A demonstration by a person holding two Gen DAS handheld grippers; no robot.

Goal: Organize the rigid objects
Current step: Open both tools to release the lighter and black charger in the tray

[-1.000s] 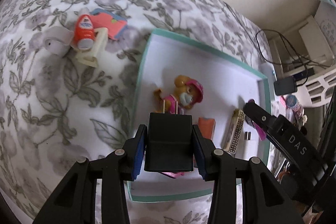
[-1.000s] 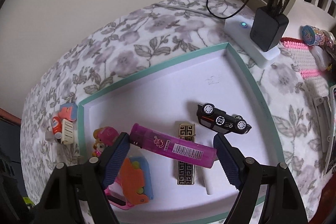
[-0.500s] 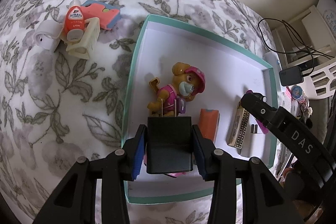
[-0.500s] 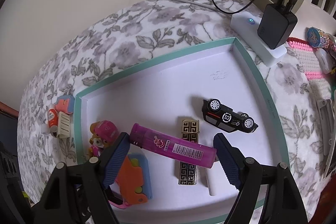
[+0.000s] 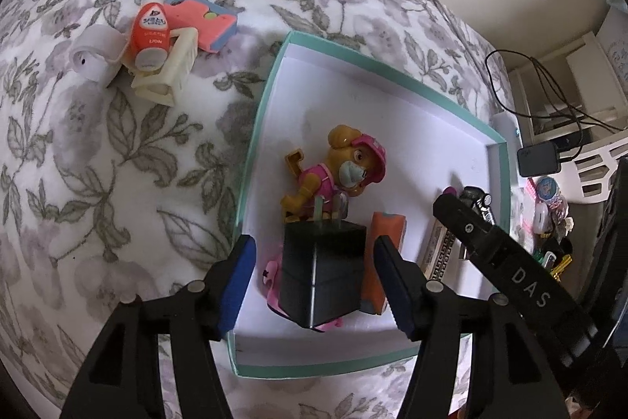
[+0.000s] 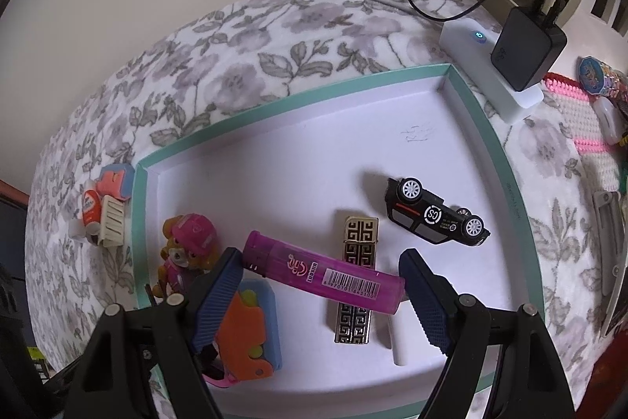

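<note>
One floral fleece blanket carries one shallow card tray, teal-rimmed, white inside. In it: one boxy black charger, one plush-looking dog figure, one glossy black toy car on its side, one patterned gold bar. Left gripper jaws have just been opening, pads clear of the charger between them. Right gripper pinches one translucent purple lighter endwise above the tray.

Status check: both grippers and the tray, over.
Left gripper just opened; black charger block loose between jaws. Right gripper holds purple lighter over tray. Nothing blocking.
</note>
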